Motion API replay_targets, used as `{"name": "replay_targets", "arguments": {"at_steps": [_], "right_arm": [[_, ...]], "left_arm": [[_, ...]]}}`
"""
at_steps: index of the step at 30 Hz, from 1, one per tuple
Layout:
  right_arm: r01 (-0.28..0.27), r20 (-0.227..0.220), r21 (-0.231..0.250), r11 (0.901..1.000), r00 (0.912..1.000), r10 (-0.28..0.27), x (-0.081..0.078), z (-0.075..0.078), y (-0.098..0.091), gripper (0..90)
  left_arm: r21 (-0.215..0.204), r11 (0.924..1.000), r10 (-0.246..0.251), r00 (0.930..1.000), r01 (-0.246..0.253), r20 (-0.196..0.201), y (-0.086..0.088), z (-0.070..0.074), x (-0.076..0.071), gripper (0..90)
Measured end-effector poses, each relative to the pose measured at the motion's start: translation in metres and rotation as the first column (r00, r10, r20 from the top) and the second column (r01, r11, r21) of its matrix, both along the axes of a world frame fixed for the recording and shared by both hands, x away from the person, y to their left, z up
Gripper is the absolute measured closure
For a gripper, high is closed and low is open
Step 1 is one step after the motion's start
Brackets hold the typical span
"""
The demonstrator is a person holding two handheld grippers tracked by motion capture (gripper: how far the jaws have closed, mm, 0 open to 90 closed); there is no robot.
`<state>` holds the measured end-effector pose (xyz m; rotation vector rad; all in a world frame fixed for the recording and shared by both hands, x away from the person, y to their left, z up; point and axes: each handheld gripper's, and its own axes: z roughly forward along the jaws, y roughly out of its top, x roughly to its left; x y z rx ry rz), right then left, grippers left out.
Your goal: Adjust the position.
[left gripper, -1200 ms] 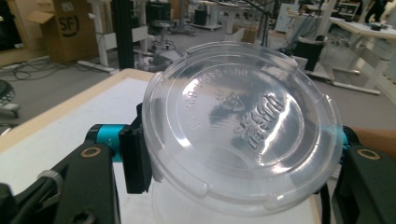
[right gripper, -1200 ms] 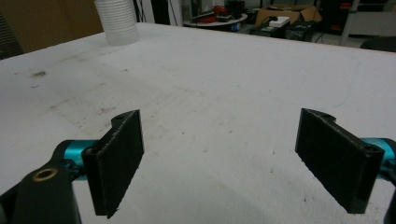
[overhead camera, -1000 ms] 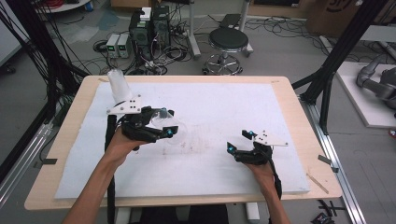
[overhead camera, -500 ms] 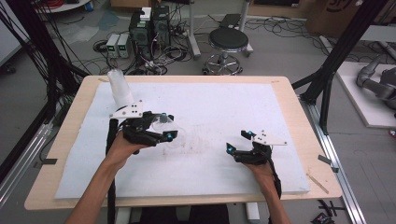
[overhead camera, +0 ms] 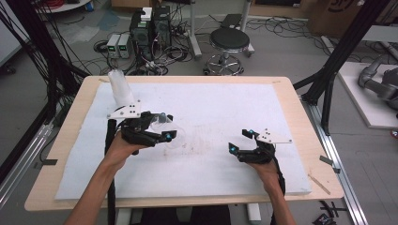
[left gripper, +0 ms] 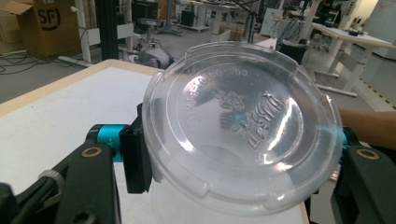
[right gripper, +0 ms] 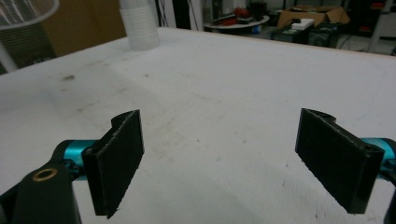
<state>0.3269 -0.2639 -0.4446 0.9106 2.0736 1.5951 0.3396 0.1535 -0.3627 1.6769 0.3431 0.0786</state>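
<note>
left gripper (overhead camera: pixel 157 129) shifted slightly, clamped on empty clear cup (left gripper: pixel 243 121) | right gripper (overhead camera: pixel 241 140) jaws apart, unmoved

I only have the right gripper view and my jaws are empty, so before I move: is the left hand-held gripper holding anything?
Observer: Yes. The left hand-held gripper is shut on a clear plastic cup, with a jaw on each side of it.
Operator: I can see a stack of cups at the far edge. Where is it relative to that hand?
Observer: In the high view, the stack of cups stands just beyond the left hand-held gripper, near the table's back left corner.
</note>
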Motion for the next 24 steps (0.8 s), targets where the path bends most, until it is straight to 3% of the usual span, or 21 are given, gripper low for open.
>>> {"name": "replay_targets", "arguments": {"at_steps": [5,6,8,9,10,12,13,14,15,16,17,20,22,24], "right_arm": [[-0.069,0.004,0.012,0.9976,0.9976,0.069,0.0,0.016,-0.002,15.2],[-0.109,-0.006,-0.002,0.994,0.994,0.109,0.0,0.025,-0.002,15.2],[-0.128,-0.013,-0.009,0.9917,0.9917,0.128,-0.001,0.029,-0.002,15.2],[-0.181,-0.013,-0.012,0.9834,0.9834,0.181,-0.001,0.04,-0.002,15.2],[-0.181,-0.013,-0.012,0.9834,0.9834,0.181,-0.001,0.04,-0.002,15.2],[-0.247,-0.021,-0.02,0.9688,0.9689,0.247,0.001,0.054,0.001,15.2],[-0.247,-0.021,-0.02,0.9688,0.9689,0.247,0.001,0.054,0.001,15.2],[-0.271,-0.022,-0.026,0.9623,0.9626,0.27,0.002,0.059,0.002,15.2],[-0.319,-0.015,-0.035,0.9471,0.9477,0.319,0.004,0.068,0.007,15.2],[-0.319,-0.015,-0.035,0.9471,0.9477,0.319,0.004,0.068,0.007,15.2],[-0.355,-0.022,-0.04,0.9338,0.9347,0.355,0.005,0.075,0.012,15.2],[-0.396,-0.024,-0.053,0.9168,0.9183,0.395,0.007,0.081,0.019,15.2],[-0.407,-0.028,-0.053,0.912,0.9135,0.406,0.008,0.083,0.021,15.2],[-0.449,-0.038,-0.049,0.8921,0.8933,0.448,0.009,0.086,0.027,15.2]], "left_arm": [[0.002,0.9999,-0.016,0.9999,0.016,0.001,-0.001,0.0,-0.001,36.5],[0.003,0.9998,-0.022,0.9998,0.022,0.003,-0.001,0.001,-0.001,36.5],[0.004,0.9994,-0.035,0.9994,0.035,0.004,-0.001,0.001,-0.001,36.5],[0.003,0.9993,-0.038,0.9993,0.038,0.006,-0.001,0.001,-0.001,36.5],[0.003,0.9992,-0.039,0.9992,0.039,0.006,-0.001,0.001,-0.001,36.5],[0.001,0.9991,-0.043,0.999,0.043,0.005,-0.001,0.001,-0.001,36.6],[0.001,0.9991,-0.043,0.999,0.043,0.005,-0.001,0.001,-0.001,36.6],[-0.001,0.999,-0.044,0.999,0.044,0.003,-0.001,0.001,-0.001,36.6],[0.001,0.999,-0.045,0.999,0.045,0.005,-0.002,0.001,-0.002,36.6],[0.0,0.9989,-0.046,0.9989,0.046,0.006,-0.002,0.001,-0.002,36.6],[-0.008,0.9987,-0.051,0.9987,0.051,0.006,-0.003,0.002,-0.002,36.7],[-0.014,0.9984,-0.056,0.9984,0.056,0.006,-0.004,0.002,-0.003,37.0],[-0.023,0.998,-0.059,0.9983,0.059,0.006,-0.005,0.002,-0.003,37.1],[-0.039,0.9972,-0.064,0.998,0.064,0.001,-0.006,0.001,-0.003,37.1]]}}
